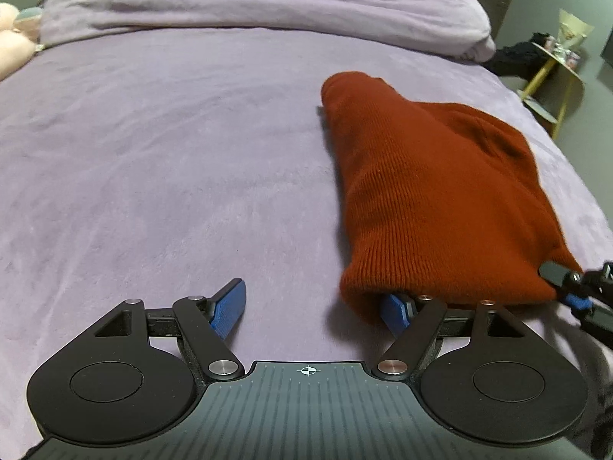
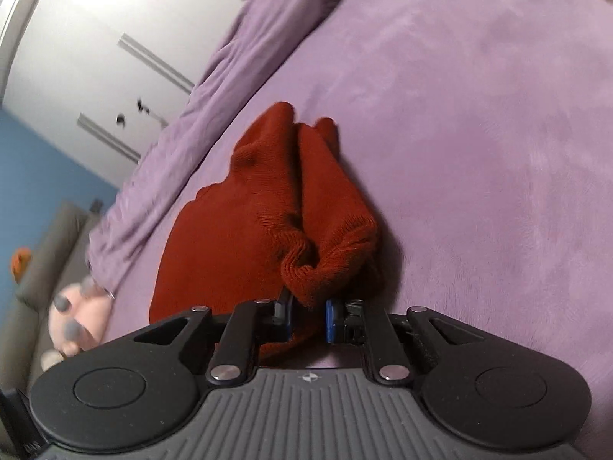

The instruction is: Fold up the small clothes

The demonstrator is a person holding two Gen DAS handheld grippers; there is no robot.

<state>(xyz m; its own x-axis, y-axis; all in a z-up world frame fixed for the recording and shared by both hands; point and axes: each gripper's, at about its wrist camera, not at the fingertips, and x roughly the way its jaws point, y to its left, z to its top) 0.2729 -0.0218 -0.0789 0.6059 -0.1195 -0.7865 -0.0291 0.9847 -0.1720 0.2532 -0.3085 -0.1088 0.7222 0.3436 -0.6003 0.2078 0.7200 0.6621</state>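
Observation:
A rust-red knitted garment (image 1: pixel 433 191) lies folded on the right part of the purple bed (image 1: pixel 172 172), its ribbed hem toward me. My left gripper (image 1: pixel 312 308) is open wide at the hem's left corner. Its left finger (image 1: pixel 230 306) rests over bare sheet, and its right finger (image 1: pixel 396 312) is tucked under the hem's edge, not pinching it. In the right wrist view the red garment (image 2: pixel 249 222) has a bunched fold of hem between the blue pads, and my right gripper (image 2: pixel 308 316) is shut on it. The right gripper (image 1: pixel 574 291) shows at the hem's right corner in the left wrist view.
A rolled purple duvet (image 1: pixel 249 4) lies along the far side of the bed. A pink plush toy (image 2: pixel 76 314) sits off the bed's left side by a grey sofa (image 2: pixel 49 245). A yellow side table (image 1: pixel 555 73) with small items stands past the right edge.

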